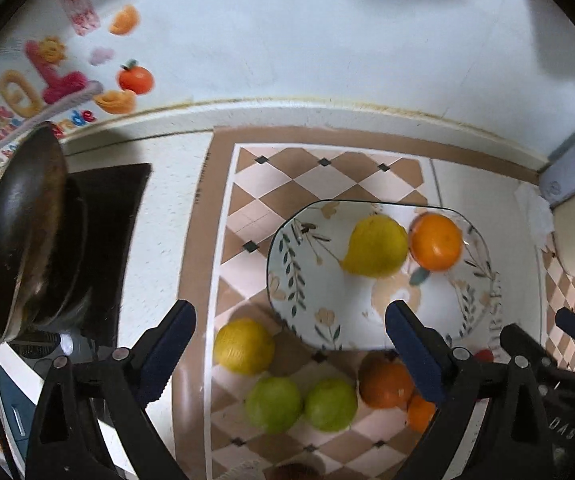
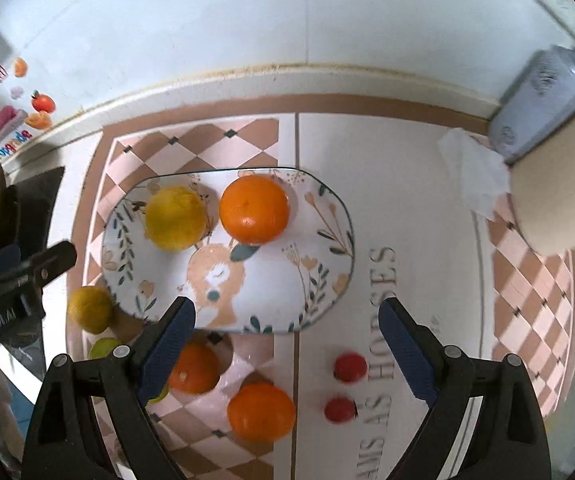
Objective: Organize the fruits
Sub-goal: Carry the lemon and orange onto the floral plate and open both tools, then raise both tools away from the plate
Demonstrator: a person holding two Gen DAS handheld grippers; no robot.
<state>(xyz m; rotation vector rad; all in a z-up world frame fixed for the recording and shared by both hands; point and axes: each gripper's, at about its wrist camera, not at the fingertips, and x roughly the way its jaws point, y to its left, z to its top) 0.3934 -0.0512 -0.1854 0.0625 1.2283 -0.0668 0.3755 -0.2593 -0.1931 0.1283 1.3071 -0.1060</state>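
Two fruits already lie on the plate, a yellow lemon and an orange, close beside each other ahead of both tools. I judge the task as begun but far from finished. On the surface, between the plate and the right hand-held gripper, there wait two more oranges, and two small red fruits lie nearer to its right finger. Below the left hand-held gripper there are another lemon, two green round fruits and an orange, all on the checkered mat. Both tools are released, their jaws stand wide apart and nothing is between them. The plate looks like glazed ceramic, with rounded corners, painted leaves and a small animal figure; it is smooth and a little shiny. The lemons have a dimpled skin, the oranges a fine glossy one, the green fruits seem smooth. The mat seems thin and flat, probably plastic, with brown and pale diamonds. Far to the left of the left tool a dark metal pan stands on the stove.
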